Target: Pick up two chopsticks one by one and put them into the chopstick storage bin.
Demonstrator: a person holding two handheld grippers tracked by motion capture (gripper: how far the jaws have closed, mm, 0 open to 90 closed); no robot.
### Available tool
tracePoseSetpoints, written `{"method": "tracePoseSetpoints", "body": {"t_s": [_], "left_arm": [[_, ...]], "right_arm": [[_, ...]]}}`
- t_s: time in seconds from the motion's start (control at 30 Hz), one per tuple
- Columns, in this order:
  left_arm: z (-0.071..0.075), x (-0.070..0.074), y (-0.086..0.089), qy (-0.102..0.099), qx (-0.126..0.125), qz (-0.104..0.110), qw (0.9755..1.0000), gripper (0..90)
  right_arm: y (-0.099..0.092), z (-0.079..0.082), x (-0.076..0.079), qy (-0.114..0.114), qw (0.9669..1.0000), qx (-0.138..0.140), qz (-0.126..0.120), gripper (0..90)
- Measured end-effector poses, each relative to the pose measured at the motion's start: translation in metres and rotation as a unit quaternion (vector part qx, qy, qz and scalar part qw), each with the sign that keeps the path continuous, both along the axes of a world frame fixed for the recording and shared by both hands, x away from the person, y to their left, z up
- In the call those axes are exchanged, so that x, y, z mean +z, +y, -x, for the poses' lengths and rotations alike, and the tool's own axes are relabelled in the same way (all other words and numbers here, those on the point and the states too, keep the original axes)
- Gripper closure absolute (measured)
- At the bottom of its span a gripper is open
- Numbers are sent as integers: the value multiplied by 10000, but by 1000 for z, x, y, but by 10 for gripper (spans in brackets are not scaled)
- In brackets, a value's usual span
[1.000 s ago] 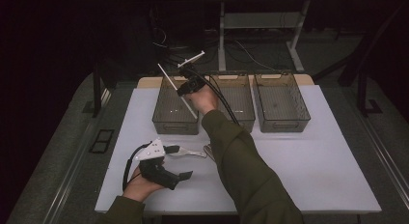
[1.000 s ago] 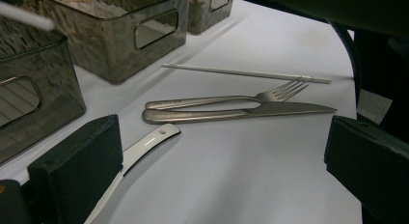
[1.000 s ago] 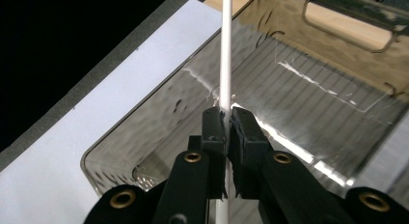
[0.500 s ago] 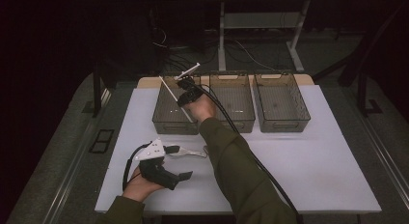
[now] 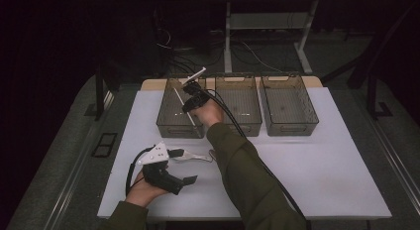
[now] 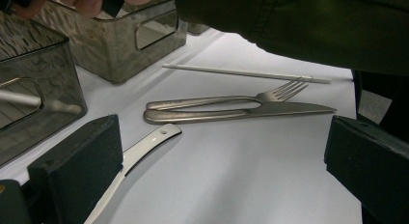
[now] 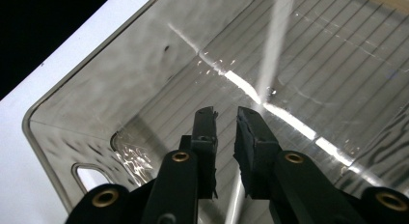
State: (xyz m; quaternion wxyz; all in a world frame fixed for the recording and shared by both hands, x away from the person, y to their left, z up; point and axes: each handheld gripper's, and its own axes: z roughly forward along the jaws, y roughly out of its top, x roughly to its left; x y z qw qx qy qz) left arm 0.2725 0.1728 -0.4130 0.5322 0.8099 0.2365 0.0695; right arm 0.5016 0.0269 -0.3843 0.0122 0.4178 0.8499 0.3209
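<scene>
Right gripper (image 7: 225, 119) over left bin (image 5: 168, 122).
Its jaws had just been parting slightly; white chopstick (image 7: 276, 35) lay at 1 o'clock, untouched.

1. The high view looks forward and down from above my side of the worktop (image 5: 322, 185), far enough off to take in its whole white surface, the three bins at its far edge and the dark floor beyond.
2. The left gripper view rides low on my left gripper (image 5: 185, 166), close to the surface, looking level across it toward the cutlery and the left bin (image 6: 34, 89).
3. The right gripper view rides on my right gripper (image 7: 225, 117) and looks steeply down into that same left bin (image 7: 144, 89) from very near.
4. All three views share the left bin (image 5: 171, 108); the high view and the left gripper view also share my right sleeve (image 5: 247, 175).
</scene>
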Motion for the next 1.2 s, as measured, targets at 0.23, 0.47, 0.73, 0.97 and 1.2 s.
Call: {"method": "tracePoseSetpoints", "body": {"t_s": [0.23, 0.47, 0.73, 0.97, 1.2], "left_arm": [[0, 0, 0, -10, -2, -36, 10000, 0], [0, 0, 0, -27, 18, -69, 10000, 0], [0, -1, -1, -46, 10, -164, 9999, 0], [0, -3, 0, -29, 15, -260, 9997, 0], [-1, -4, 0, 20, 45, -282, 9996, 0]], "right_arm": [[-11, 8, 14, -164, 9995, 220, -181, 648], [-31, 21, 29, -311, 9979, 403, -396, 554], [-67, 41, 42, -505, 9953, 611, -565, 497], [-96, 59, 49, -712, 9931, 698, -618, 466], [-125, 79, 50, -796, 9923, 750, -582, 457]]}}
